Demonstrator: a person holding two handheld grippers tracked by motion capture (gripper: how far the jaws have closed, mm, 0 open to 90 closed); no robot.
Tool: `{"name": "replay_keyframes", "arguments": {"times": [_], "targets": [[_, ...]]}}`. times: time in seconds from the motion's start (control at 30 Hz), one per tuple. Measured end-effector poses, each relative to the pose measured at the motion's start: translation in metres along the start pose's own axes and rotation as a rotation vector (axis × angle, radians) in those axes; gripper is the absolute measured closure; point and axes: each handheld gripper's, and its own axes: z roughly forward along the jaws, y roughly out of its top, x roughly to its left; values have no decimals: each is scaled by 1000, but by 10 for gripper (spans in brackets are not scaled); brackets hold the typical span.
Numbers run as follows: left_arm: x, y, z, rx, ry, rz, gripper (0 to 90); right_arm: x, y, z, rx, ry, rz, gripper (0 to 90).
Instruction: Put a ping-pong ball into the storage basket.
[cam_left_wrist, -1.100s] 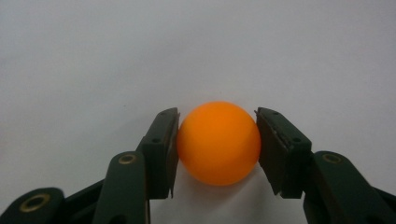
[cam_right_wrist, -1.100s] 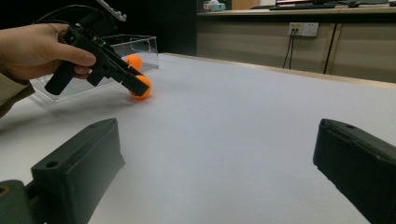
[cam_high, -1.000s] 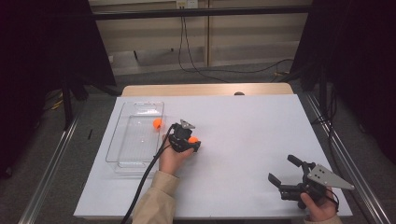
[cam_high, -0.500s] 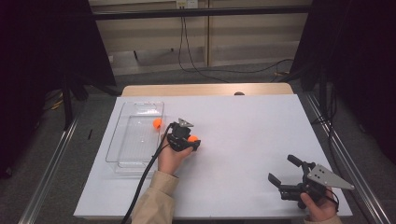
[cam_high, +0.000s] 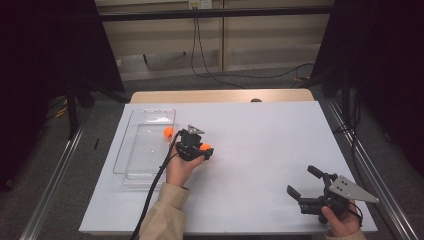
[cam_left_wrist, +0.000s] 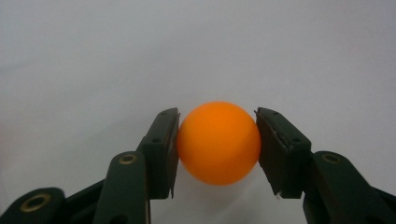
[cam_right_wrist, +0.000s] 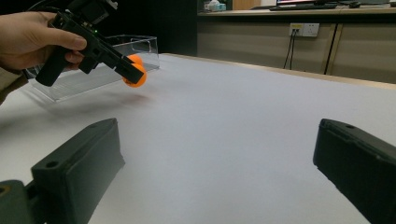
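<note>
White worktop (cam_high: 260, 150) mostly bare: broad open surface in the middle and toward the far edge. Clear plastic tray (cam_high: 145, 145) lies along the left side, long axis running away from the person, its left wall near the worktop's left edge.

Left gripper (cam_high: 176, 134) held just beside the tray's right wall, above the surface. Its fingers (cam_left_wrist: 161, 149) are clamped on an orange ball (cam_left_wrist: 218, 142), one pad on each side, both touching. Ball off the worktop, with a soft shadow beneath it in the right gripper view (cam_right_wrist: 135, 74). Ball is smooth, matte, uniform orange, round, no visible markings. A second orange ball (cam_right_wrist: 135, 59) sits behind it at the tray.

Right gripper (cam_high: 306, 181) rests near the front right corner of the worktop, well apart from the left one; fingers (cam_right_wrist: 79, 172) spread wide, nothing between them.
</note>
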Motion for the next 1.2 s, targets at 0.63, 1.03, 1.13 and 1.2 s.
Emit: {"name": "replay_keyframes", "arguments": {"times": [0.63, 1.03, 1.13, 1.2], "targets": [[5, 4, -18, -34, -5, -32, 510, 0, 1, 1, -4, 3, 1, 7], [6, 8, -27, -37, -13, -36, 510, 0, 1, 0, -6, 3, 4, 7], [7, 9, -29, -39, -16, -39, 510, 0, 1, 0, -6, 3, 4, 7], [7, 9, -30, -39, -19, -41, 510, 0, 1, 0, -6, 3, 4, 7]]}}
